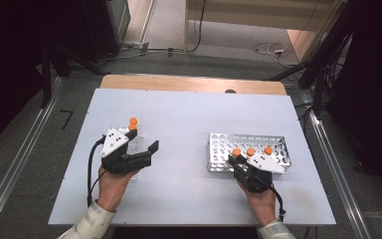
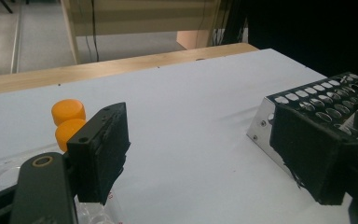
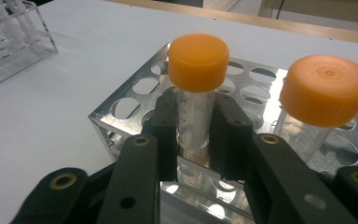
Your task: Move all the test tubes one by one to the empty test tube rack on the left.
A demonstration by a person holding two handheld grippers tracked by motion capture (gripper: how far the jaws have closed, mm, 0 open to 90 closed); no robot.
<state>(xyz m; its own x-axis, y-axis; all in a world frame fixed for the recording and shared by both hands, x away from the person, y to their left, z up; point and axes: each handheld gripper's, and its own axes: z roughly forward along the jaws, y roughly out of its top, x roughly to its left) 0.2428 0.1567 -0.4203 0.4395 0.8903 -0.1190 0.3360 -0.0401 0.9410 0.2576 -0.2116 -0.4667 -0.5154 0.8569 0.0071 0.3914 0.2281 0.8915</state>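
In the right gripper view, the right gripper (image 3: 193, 135) had its two black jaws pressed against the clear body of an orange-capped tube (image 3: 196, 88) standing upright in a corner hole of the metal rack (image 3: 121, 108), at the centre of the frame. The lower end of that tube was hidden behind the jaws and the rack's top plate. A second capped tube (image 3: 324, 95) stood just beside it at the right, its base cut off by the gripper's linkage.

In the high view, the rack sat right of centre, with three orange caps along its near edge; the right gripper's body covered the tubes beneath them.

The left gripper (image 2: 205, 154) stood with its jaws wide apart, nothing between them. Two orange caps (image 2: 68, 121) peeked from behind its left jaw, above a clear plastic holder (image 2: 0, 170) that was hard to make out and cut off at the lower left.
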